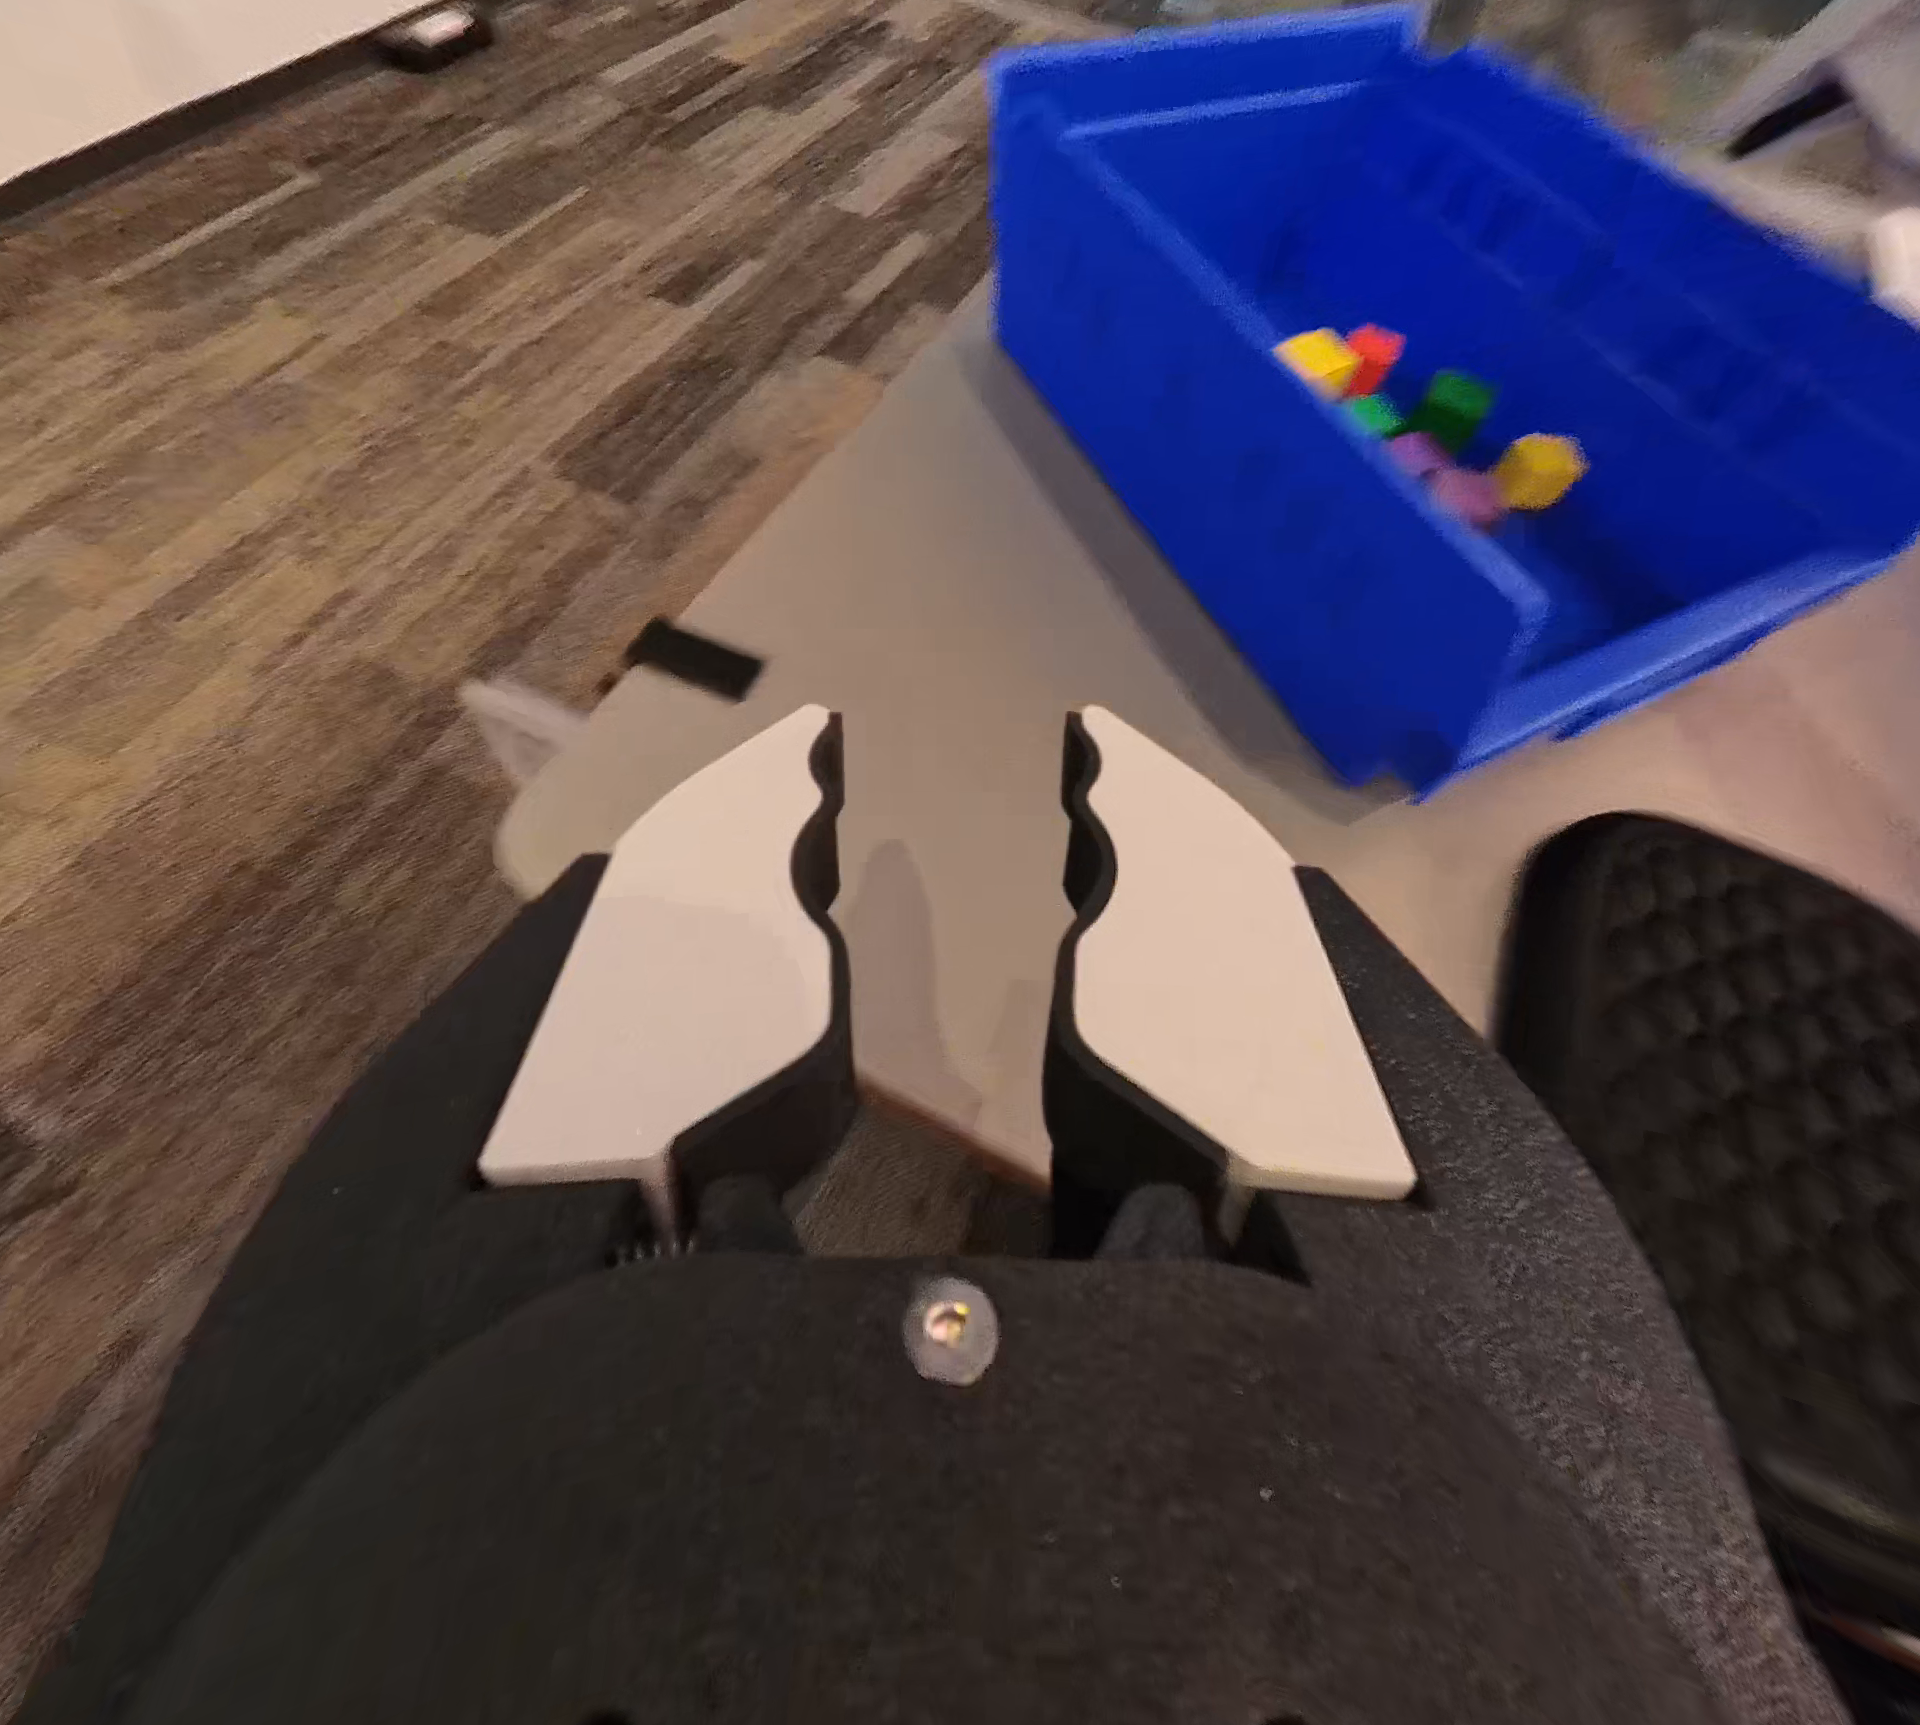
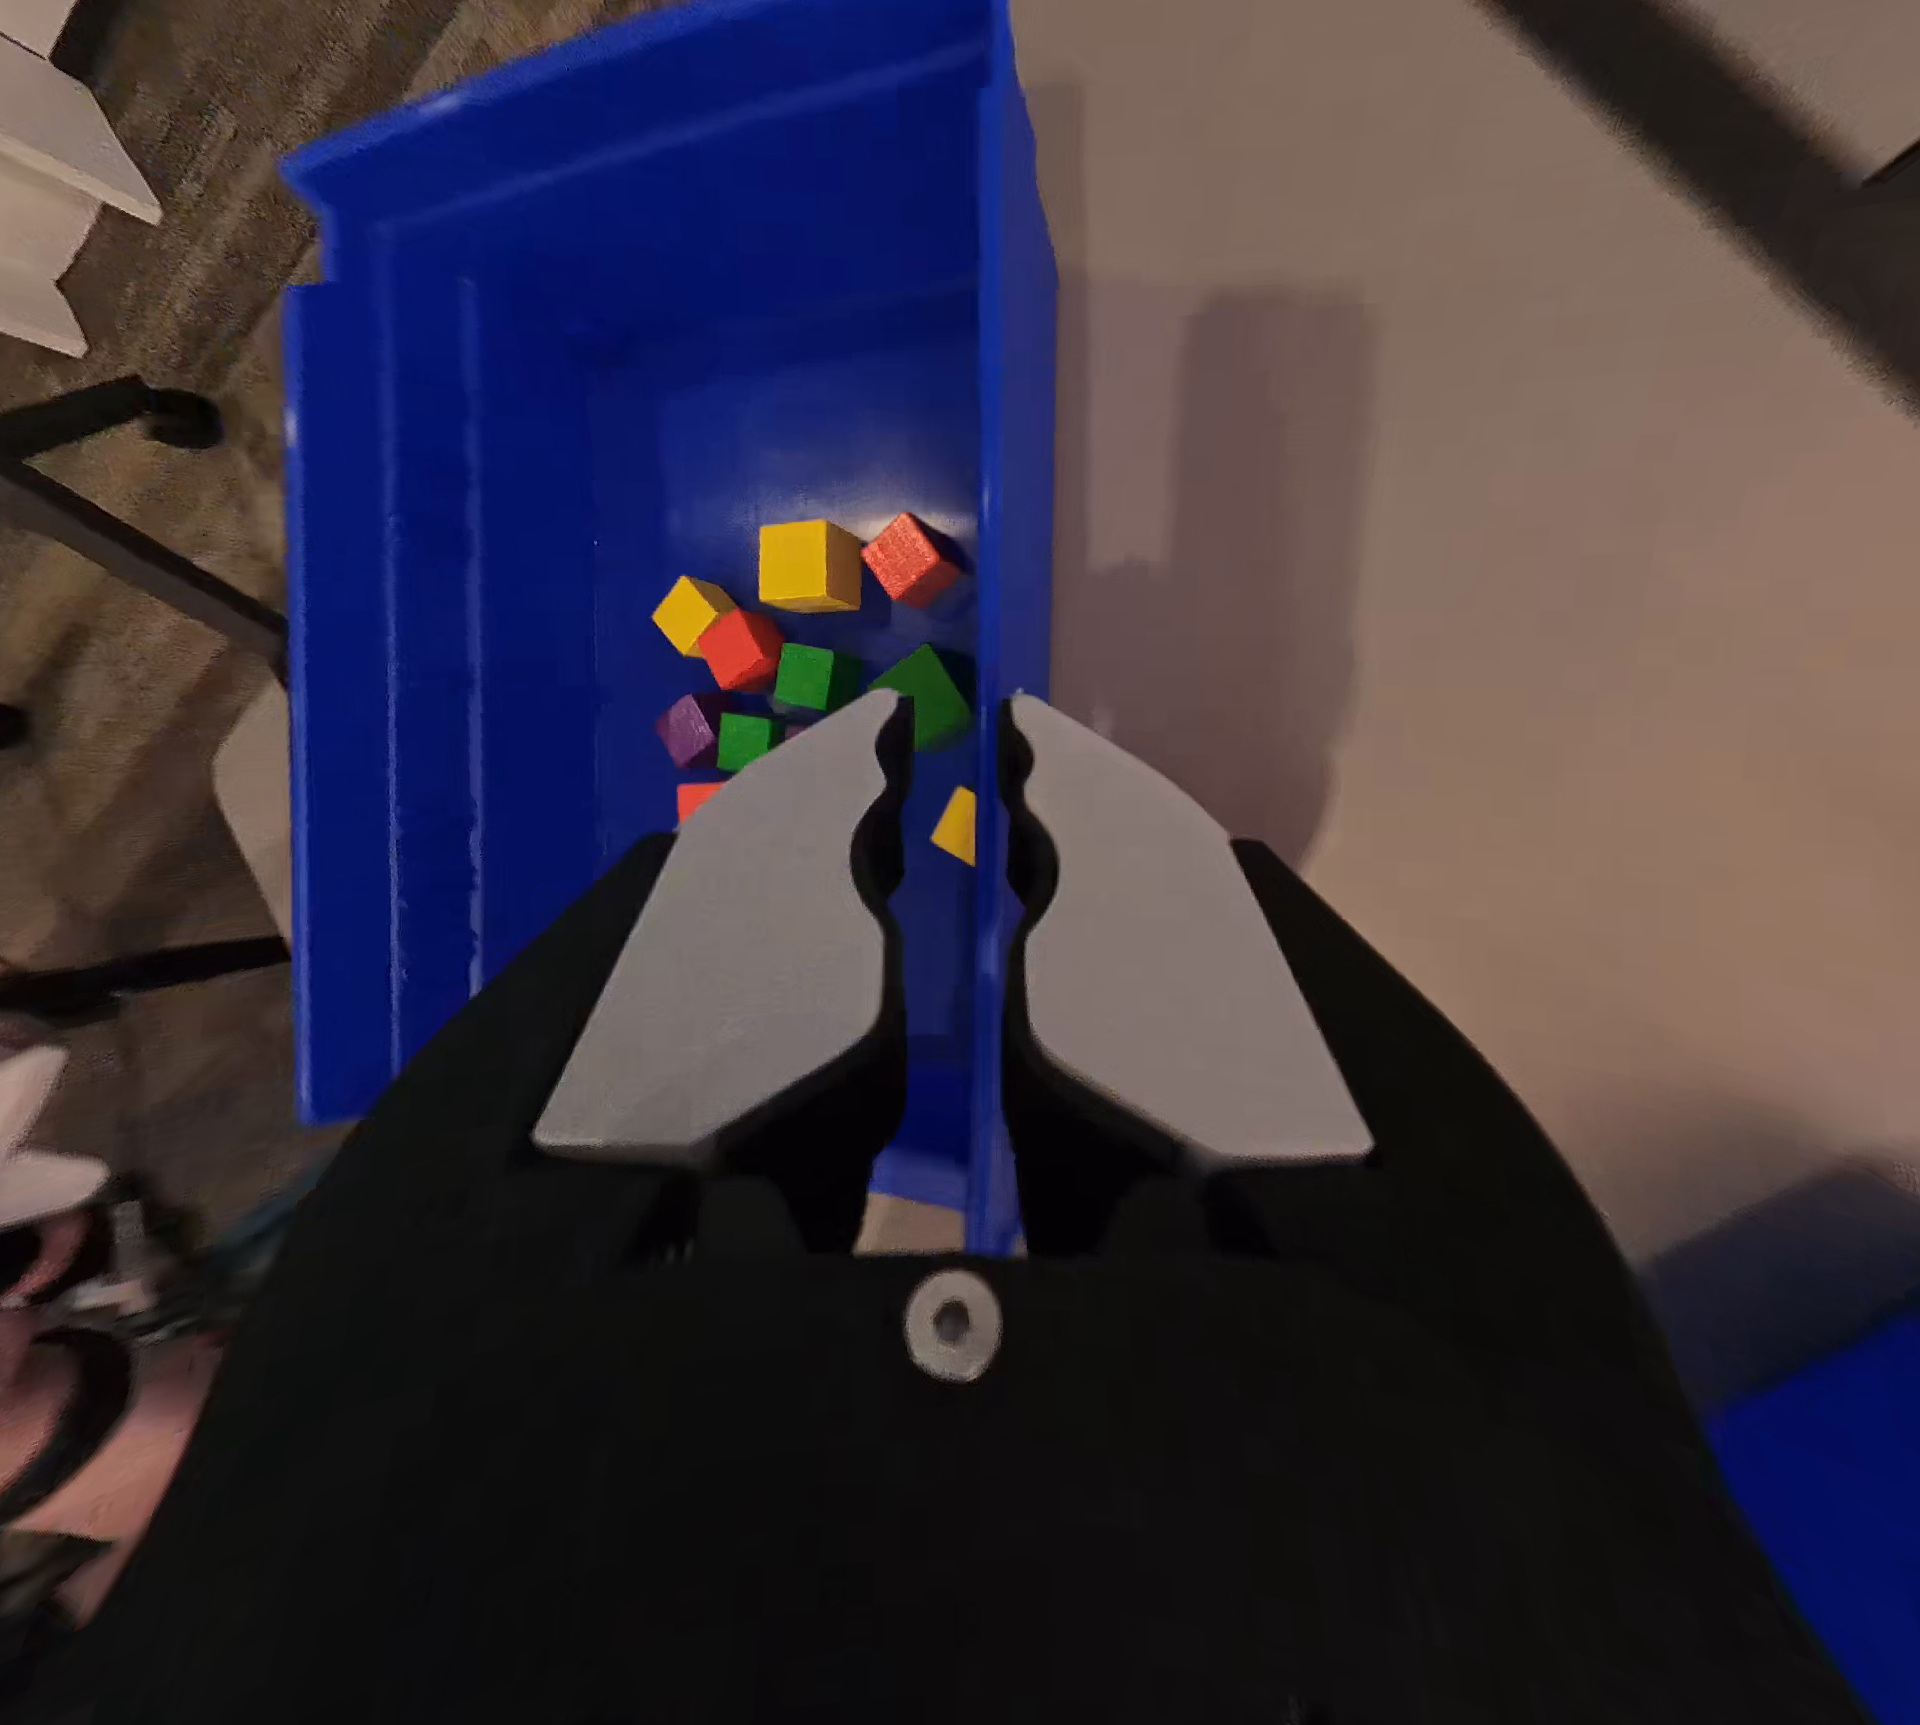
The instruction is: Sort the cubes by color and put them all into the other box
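The right gripper (image 2: 954, 709) hangs over the near end of the blue bin (image 2: 436, 636), its jaws narrowly parted and straddling the bin's right wall: one finger sits inside, the other outside. Whether the pads actually press the wall is hard to tell, since the view is blurred there.

The cubes (image 2: 810, 636) lie loose and unsorted on the bin floor, bunched toward the right wall just ahead of the fingertips. A yellow cube (image 2: 808, 563) and a red cube (image 2: 911, 558) lie farthest from the gripper, greens (image 2: 816, 676) sit nearer, and a purple cube (image 2: 688, 728) is at the left of the heap. Another yellow cube shows in the gap between the fingers.

The left gripper (image 1: 951, 719) is empty, jaws moderately apart, held over the table (image 1: 935, 553) near its corner and well apart from the bin, which stands on the table ahead and to the right in the left wrist view. A black mesh chair back (image 1: 1714, 1104) shows at that view's right edge. In the right wrist view, a second blue box (image 2: 1829, 1467) shows at the lower right corner.
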{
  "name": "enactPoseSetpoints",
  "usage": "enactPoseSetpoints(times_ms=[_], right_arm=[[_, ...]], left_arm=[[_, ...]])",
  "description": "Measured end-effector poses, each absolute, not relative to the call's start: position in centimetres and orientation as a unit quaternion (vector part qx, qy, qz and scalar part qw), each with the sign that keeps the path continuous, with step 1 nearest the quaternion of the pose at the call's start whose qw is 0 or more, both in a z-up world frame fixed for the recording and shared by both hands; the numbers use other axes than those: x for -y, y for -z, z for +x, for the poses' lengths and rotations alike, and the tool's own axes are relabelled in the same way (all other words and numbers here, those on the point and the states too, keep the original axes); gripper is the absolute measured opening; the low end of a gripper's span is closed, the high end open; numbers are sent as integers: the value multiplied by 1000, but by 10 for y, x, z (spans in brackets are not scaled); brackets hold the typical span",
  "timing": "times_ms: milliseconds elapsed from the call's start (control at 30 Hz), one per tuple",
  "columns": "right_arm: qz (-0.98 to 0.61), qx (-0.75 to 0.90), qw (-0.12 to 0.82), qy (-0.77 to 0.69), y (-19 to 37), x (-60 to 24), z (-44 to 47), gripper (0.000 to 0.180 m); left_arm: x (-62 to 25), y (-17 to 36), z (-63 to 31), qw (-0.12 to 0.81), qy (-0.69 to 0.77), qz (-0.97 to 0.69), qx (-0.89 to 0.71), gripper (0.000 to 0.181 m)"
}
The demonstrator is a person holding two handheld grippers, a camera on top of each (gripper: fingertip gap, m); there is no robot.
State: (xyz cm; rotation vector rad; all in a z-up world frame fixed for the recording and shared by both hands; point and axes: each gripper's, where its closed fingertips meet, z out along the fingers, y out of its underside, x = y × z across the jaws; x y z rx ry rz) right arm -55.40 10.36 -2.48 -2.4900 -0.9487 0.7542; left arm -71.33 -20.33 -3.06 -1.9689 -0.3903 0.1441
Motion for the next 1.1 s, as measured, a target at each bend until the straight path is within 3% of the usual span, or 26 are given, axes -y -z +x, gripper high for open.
enactPoseSetpoints(times_ms=[100,233,433,533,567,733,800,967,1100], right_arm=[[-846,381,251,-275,-17,-93,-524,12],[-797,405,358,-270,-71,-70,-455,22],[-787,372,442,-218,-118,-30,-292,31],[-791,317,455,-260,-130,-4,-215,32],[-787,293,465,-281,-135,3,-191,33],[-756,176,546,-314,-152,20,-79,22],[-767,148,549,-298,-141,20,-43,17],[-832,115,478,-257,-91,15,15,18],[-831,103,465,-288,-100,6,23,18]], left_arm=[[174,13,-683,581,-25,-798,160,40],[139,9,-652,601,-14,-782,164,52],[92,46,-637,549,11,-811,200,56],[81,68,-641,514,-18,-833,204,50],[78,71,-641,506,-27,-840,197,56],[81,68,-660,489,-132,-846,168,23],[84,69,-672,473,-167,-851,152,13],[76,70,-696,464,-139,-869,101,11],[63,71,-716,457,-83,-885,36,9]])
